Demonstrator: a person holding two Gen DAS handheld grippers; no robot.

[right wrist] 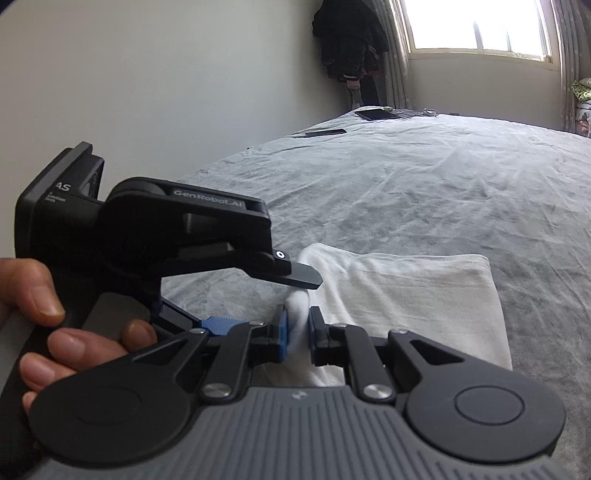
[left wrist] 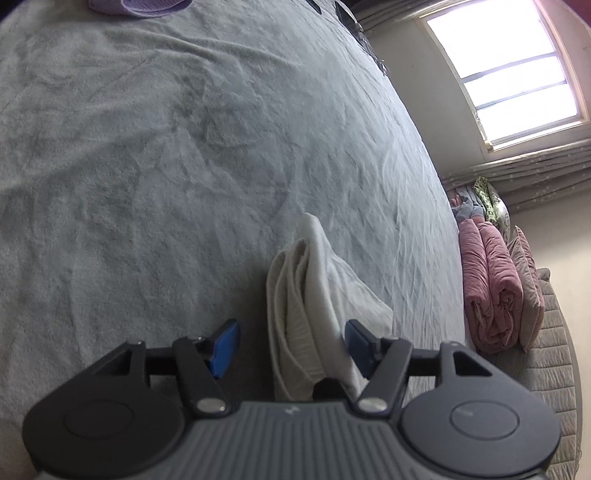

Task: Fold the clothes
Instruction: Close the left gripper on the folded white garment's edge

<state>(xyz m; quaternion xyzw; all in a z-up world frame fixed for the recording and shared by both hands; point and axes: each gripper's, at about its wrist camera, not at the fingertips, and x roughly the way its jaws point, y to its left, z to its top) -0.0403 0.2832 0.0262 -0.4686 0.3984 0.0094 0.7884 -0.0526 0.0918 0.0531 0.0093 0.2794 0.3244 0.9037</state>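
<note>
A white folded garment (left wrist: pixel 314 280) lies on the grey bedspread (left wrist: pixel 166 147). One bunched end of it rises between the fingers of my left gripper (left wrist: pixel 291 341). The blue pads (left wrist: pixel 224 345) stand wide apart; the cloth brushes the right one and the left one is free of it. In the right wrist view the same garment (right wrist: pixel 406 295) stretches away to the right, and my right gripper (right wrist: pixel 297 326) is shut on its bunched near corner. My left gripper (right wrist: pixel 266 301), held by a person's hand (right wrist: pixel 55 332), comes in from the left just over that corner, its jaws apart.
A purple garment (left wrist: pixel 140 7) lies at the bed's far end. Pink folded bedding (left wrist: pixel 487 288) and cushions sit beside the bed under a window (left wrist: pixel 509 74). A tablet (right wrist: pixel 376 113) and a phone (right wrist: pixel 325 132) rest near the far edge; a dark coat (right wrist: pixel 347 40) hangs in the corner.
</note>
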